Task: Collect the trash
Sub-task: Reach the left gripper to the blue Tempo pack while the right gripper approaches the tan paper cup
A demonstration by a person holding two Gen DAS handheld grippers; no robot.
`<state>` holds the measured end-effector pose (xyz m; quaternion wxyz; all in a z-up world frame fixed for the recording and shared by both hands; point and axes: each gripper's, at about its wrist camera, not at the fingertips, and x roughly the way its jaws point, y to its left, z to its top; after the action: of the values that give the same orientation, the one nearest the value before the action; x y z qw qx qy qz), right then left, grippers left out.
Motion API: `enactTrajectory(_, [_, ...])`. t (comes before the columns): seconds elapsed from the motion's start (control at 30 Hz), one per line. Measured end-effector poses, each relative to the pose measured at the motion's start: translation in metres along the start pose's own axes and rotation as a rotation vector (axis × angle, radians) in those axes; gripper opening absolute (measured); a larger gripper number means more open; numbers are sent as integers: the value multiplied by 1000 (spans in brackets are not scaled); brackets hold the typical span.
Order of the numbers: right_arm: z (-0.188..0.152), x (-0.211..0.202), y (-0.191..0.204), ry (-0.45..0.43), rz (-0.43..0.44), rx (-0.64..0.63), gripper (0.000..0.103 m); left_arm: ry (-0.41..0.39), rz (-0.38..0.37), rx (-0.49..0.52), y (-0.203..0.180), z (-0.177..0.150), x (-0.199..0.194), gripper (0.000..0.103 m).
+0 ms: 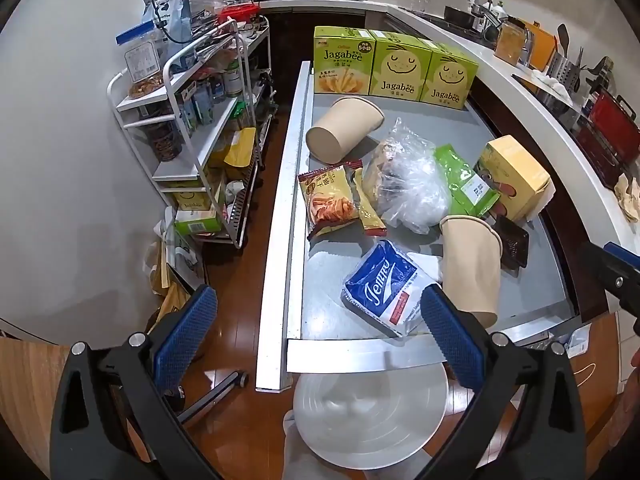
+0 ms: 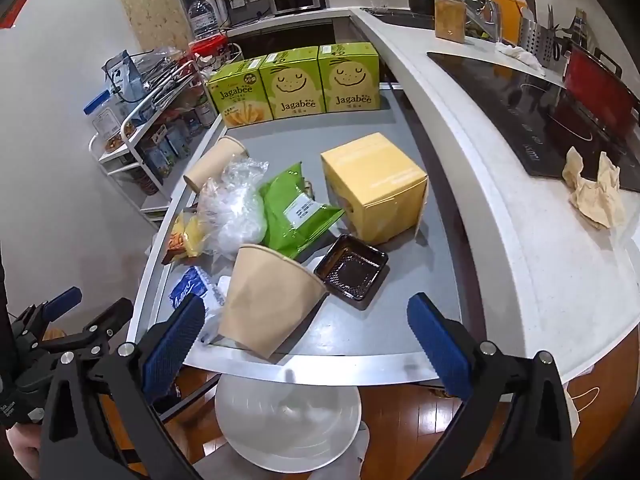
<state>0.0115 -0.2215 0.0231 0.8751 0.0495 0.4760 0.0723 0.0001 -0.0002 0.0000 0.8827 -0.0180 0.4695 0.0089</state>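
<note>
I've got both grippers hovering at the near edge of the grey worktop (image 2: 400, 312), angled down, fingers spread wide on the left gripper (image 1: 320, 328) and the right gripper (image 2: 308, 336), nothing between either pair. Below them at six o'clock sits the white bin (image 2: 288, 424), mouth up, I reckon parked there so trash can drop straight off the edge. Nearest trash is the paper cup (image 2: 272, 300), lying on its side at the front edge, long axis running from rim at one o'clock to base at seven, overhanging slightly. The blue tissue pack (image 1: 384, 284) lies flat just left of it. The brown plastic tray (image 2: 352, 272) touches the cup's rim at two o'clock.
</note>
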Motion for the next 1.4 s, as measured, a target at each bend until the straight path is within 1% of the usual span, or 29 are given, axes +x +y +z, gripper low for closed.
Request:
enactTrajectory(0.1, [-2,2,3,5,1,4,99,-2,-5,-6,-2,-1,0,102])
enactTrajectory(0.2, [-3,4,4,14,2,12,99,-1,11,4,-4,0,1,102])
enactTrajectory(0.43, [-9,11,9,29,-25,4,99,-8,18,17,2,-2,-1,102])
enactTrajectory(0.5, [-12,16,9,37,-32,6,99,2,18,19,2,-2,3,102])
enactTrajectory(0.6, [-17,25,7,57,-33,7,99,14,6,26,3,-7,10,102])
enactTrajectory(0.7, [-26,35,5,82,-25,12,99,31,-40,36,1,-15,21,102])
enactTrajectory(0.73, [-30,39,4,94,-26,18,99,36,-44,36,1,-17,22,102])
enactTrajectory(0.77, [-32,41,3,99,-24,22,99,56,-58,34,2,-21,25,102])
enactTrajectory(0.87, [-38,47,-1,116,-8,52,99,40,-55,68,-3,-28,30,102])
enactTrajectory(0.97, [-41,55,-7,147,37,123,99,76,-26,120,-7,-34,35,102])
enactTrajectory(1.0, [-42,58,-10,162,66,160,99,95,-22,130,-7,-36,36,102])
enactTrajectory(1.07, [-42,64,-11,187,84,199,99,115,-11,146,-6,-37,38,102])
enactTrajectory(1.17, [-41,69,-8,197,88,211,99,108,-4,160,-5,-35,38,102])
enactTrajectory(1.23, [-37,72,-3,196,86,203,99,82,-23,157,-5,-34,37,102])
enactTrajectory(1.3, [-34,74,0,198,88,199,99,77,-32,164,-4,-32,38,102])
enactTrajectory(1.4, [-29,78,6,198,75,190,99,58,-15,183,-5,-31,38,102])
